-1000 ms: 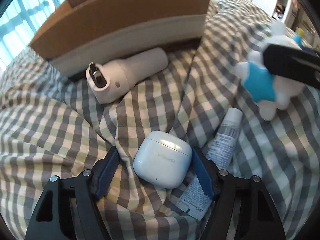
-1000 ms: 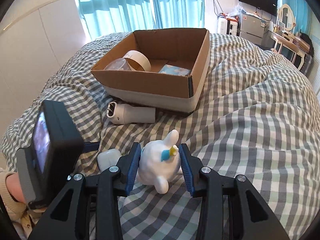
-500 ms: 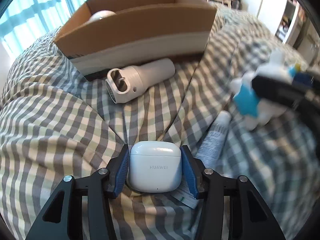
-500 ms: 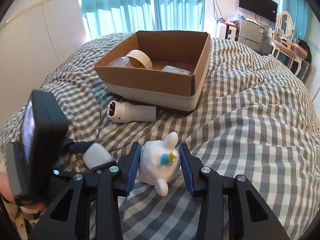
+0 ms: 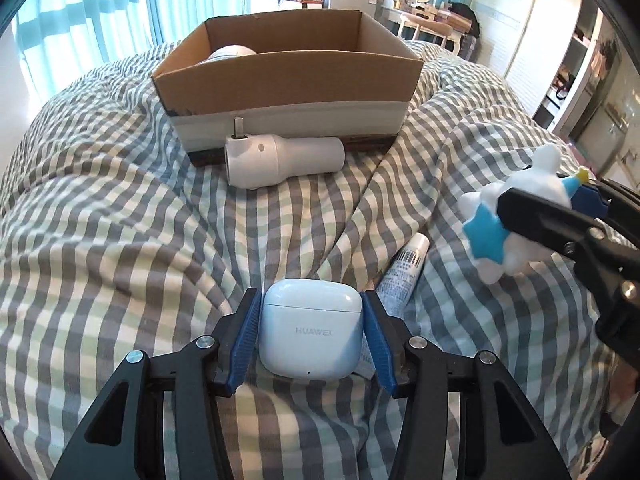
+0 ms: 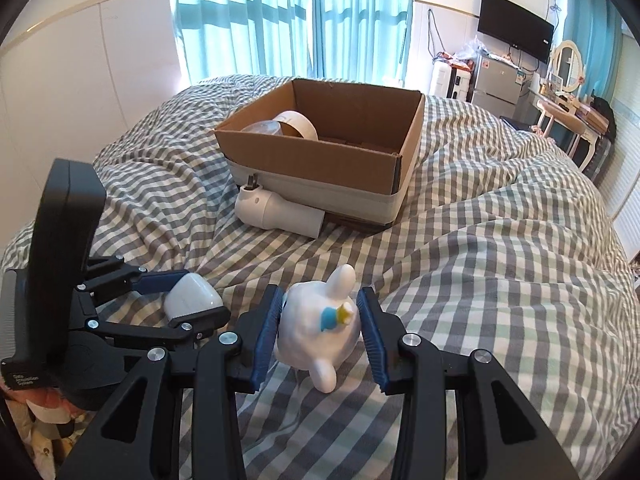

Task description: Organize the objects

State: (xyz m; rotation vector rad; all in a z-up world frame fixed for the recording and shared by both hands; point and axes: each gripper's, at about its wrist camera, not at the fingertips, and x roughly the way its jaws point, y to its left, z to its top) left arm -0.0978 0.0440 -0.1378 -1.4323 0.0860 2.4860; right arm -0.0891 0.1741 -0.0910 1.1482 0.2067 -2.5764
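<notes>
Two grippers are at work over the checked bedspread (image 6: 500, 264), each with one thing in it. On the left, the left gripper (image 5: 311, 332) has its blue pads pressed against both sides of one white earbud case (image 5: 311, 330), which it holds clear of the cover. Beside the case, a little to the right, one white tube (image 5: 402, 276) lies flat on the bedspread, partly under the gripper. Further right, the right gripper (image 6: 320, 334) pinches one white plush toy (image 6: 318, 330) with a blue and yellow tuft; its lower foot hangs just above the cloth.

Beyond both, one open cardboard box (image 6: 320, 168) sits on the bed. Inside it I can make out one roll of pale tape (image 6: 298, 124) and one clear rounded lid or bowl (image 6: 262, 128) at its left end; the rest of the floor is hidden by the near wall. One white handheld device (image 6: 278, 210) lies on its side touching the box's front.
</notes>
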